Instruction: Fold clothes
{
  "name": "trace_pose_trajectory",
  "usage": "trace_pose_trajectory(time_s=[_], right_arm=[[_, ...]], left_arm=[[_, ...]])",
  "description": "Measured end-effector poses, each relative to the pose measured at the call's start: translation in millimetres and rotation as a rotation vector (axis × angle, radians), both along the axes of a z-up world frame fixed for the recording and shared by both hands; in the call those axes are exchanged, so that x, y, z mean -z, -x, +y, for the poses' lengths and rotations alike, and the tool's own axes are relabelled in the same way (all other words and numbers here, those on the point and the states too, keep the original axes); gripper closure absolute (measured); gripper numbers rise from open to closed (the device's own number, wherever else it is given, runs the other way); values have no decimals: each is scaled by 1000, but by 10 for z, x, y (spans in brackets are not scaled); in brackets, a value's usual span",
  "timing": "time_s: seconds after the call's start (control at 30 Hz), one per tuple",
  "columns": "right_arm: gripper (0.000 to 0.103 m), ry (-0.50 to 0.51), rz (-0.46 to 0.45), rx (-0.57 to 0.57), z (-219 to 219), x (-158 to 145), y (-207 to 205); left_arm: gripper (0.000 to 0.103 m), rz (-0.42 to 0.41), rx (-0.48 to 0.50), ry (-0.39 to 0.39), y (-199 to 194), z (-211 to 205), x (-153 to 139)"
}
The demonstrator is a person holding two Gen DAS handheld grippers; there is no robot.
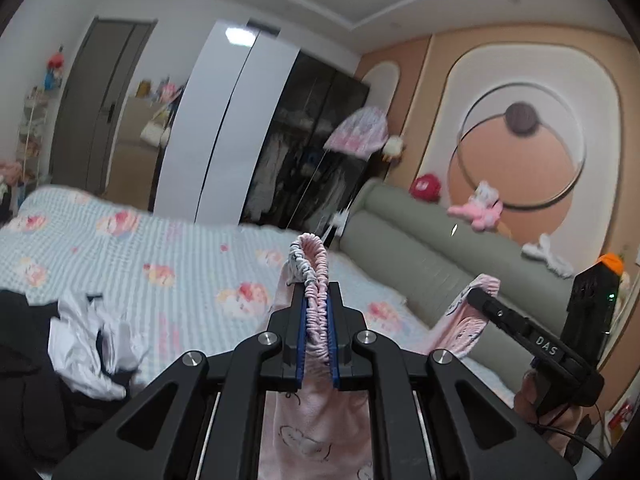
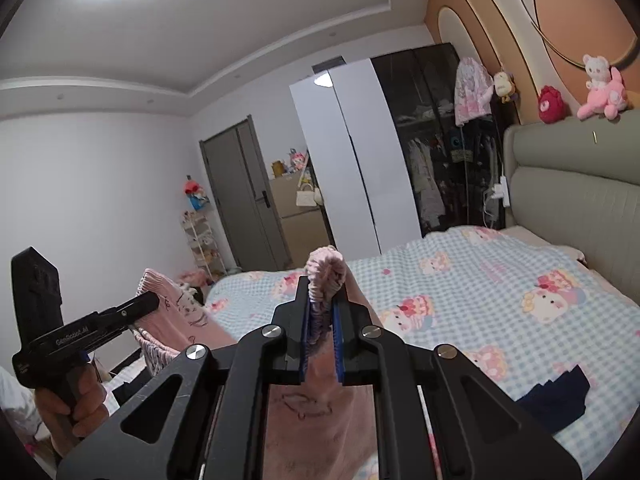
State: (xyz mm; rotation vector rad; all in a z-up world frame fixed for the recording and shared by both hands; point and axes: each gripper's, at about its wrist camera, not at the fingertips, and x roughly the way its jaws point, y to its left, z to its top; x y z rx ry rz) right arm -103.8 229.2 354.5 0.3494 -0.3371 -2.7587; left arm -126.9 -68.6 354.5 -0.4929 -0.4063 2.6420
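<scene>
Wardrobe (image 2: 360, 148) beyond bed (image 2: 500, 292), headboard (image 2: 572, 184) at its right.

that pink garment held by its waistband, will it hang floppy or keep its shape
Probably floppy: the pink garment drapes straight down below the left tool and right tool. Likely light, since two pinches on the gathered waistband carry it. The elastic may stretch.

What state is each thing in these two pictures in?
Left tool: shut on the pink garment's waistband.
Right tool: shut on the same waistband.
Pink garment: lifted, hanging below both tools.
Black-and-white clothes: crumpled on the bed.
Dark garment: lying unfolded on the bed.
</scene>
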Motion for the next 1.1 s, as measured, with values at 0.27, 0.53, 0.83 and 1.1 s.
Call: trace_pose_trajectory(time_s=[0.27, 0.53, 0.83, 1.1], right_arm=[[95, -15, -153, 34, 66, 375, 483], [95, 10, 150, 108, 213, -47, 13], [95, -28, -259, 101, -8, 1795, 15], [95, -26, -769, 98, 91, 3821, -132]], left_arm=[[94, -228, -24, -16, 813, 69, 635], [93, 149, -4, -81, -3, 10, -60], [93, -409, -165, -44, 101, -166, 2310], [90, -815, -140, -16, -321, -263, 4063]])
